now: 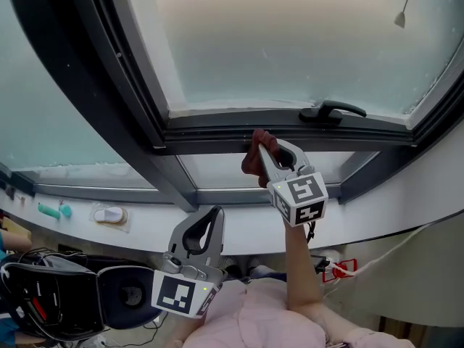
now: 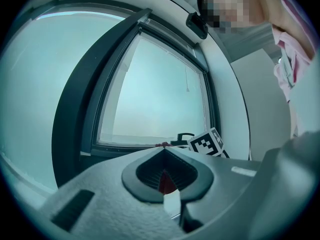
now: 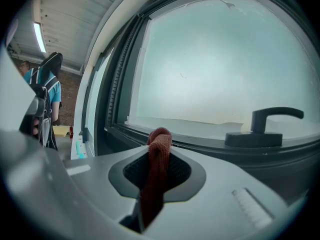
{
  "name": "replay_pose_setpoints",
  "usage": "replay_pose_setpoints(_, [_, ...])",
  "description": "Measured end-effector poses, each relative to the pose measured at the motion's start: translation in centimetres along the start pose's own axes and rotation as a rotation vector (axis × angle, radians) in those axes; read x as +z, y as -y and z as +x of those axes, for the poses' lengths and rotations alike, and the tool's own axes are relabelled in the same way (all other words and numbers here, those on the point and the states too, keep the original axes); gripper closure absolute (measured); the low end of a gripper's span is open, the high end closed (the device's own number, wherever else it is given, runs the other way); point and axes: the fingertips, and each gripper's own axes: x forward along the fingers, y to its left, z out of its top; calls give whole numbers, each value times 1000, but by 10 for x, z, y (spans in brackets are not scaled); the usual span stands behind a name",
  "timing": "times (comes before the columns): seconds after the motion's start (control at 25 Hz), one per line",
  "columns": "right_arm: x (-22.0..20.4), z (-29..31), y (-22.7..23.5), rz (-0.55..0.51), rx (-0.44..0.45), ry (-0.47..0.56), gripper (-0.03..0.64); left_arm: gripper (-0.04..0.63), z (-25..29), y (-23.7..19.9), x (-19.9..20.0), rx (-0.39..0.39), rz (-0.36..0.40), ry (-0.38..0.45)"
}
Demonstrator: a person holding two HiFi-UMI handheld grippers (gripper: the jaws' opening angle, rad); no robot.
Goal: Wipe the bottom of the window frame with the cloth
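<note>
A dark red cloth (image 1: 254, 156) is bunched against the dark bottom rail of the window frame (image 1: 217, 133), left of the black window handle (image 1: 332, 111). My right gripper (image 1: 271, 146) is shut on the cloth, its tips up at the rail. In the right gripper view the cloth (image 3: 159, 149) sticks up between the jaws of the right gripper (image 3: 159, 156), just short of the frame (image 3: 200, 143) and left of the handle (image 3: 265, 129). My left gripper (image 1: 212, 214) hangs lower left, below the sill, shut with nothing in it. Its own view shows the left gripper (image 2: 163, 153) pointed at the window.
A white sill (image 1: 152, 227) runs under the window with a teal item (image 1: 54, 210) and a white item (image 1: 109, 214) on it. A black chair with a bag (image 1: 51, 296) stands at lower left. A blind cord weight (image 1: 400, 19) hangs at upper right. A person (image 3: 49, 96) stands far left.
</note>
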Motion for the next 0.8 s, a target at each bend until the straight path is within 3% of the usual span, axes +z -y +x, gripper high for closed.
replay_pose_setpoints(0.52, [-5, -20, 31, -6, 52, 9, 566, 595, 27, 45, -1, 24, 2, 10])
replay_pose_setpoints(0.8, [-5, -23, 34, -9, 82, 28, 566, 595, 27, 48, -5, 71, 6, 12])
